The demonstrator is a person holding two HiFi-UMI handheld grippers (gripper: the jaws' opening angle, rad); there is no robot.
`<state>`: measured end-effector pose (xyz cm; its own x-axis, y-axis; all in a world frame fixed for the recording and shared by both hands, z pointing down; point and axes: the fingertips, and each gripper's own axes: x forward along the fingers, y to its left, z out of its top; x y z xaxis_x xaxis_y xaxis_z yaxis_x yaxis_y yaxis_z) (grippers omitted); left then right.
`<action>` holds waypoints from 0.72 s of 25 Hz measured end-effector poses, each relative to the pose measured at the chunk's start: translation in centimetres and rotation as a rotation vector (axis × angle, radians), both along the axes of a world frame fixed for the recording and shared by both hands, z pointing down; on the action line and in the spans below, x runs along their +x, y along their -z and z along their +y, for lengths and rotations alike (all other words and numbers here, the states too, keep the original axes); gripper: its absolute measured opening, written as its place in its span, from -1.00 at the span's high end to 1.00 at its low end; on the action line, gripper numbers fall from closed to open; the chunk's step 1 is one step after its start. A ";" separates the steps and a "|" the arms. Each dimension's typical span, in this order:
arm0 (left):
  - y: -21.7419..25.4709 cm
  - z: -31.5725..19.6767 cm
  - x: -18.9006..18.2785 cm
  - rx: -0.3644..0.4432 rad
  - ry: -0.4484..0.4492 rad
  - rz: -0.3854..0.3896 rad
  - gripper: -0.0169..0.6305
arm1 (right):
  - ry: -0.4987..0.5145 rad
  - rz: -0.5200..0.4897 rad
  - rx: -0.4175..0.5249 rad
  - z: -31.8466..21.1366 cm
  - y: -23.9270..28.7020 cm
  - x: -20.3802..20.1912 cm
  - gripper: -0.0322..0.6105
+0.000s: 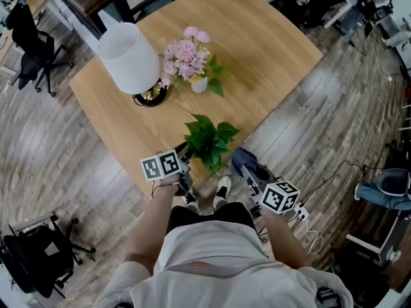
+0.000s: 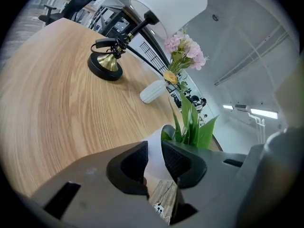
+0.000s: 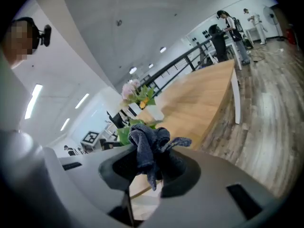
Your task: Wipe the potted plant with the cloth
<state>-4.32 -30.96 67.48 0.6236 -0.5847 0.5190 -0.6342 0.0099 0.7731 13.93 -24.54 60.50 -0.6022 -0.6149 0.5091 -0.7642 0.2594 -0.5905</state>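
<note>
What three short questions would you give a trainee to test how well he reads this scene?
1. True or false: the right gripper is shut on the dark blue cloth.
2. What does the left gripper hold between its jaws? A, the base of the lamp; B, the white pot of the green plant; C, a vase.
3. Fill the gap: the flowers beside the lamp are ____.

Key: 1 true; 2 B; 3 pink.
</note>
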 end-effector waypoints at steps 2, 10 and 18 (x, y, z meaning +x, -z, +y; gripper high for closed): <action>0.0 -0.1 0.0 -0.003 -0.001 -0.006 0.66 | 0.018 -0.045 0.104 -1.3 2.5 -0.7 0.42; -0.1 -0.2 0.0 -0.004 -0.001 -0.026 0.68 | 0.110 -0.105 -0.011 -5.1 0.4 -7.0 0.42; -0.1 -0.3 0.1 -0.002 -0.005 -0.033 0.68 | -0.048 0.024 -0.063 -5.0 -2.6 1.1 0.42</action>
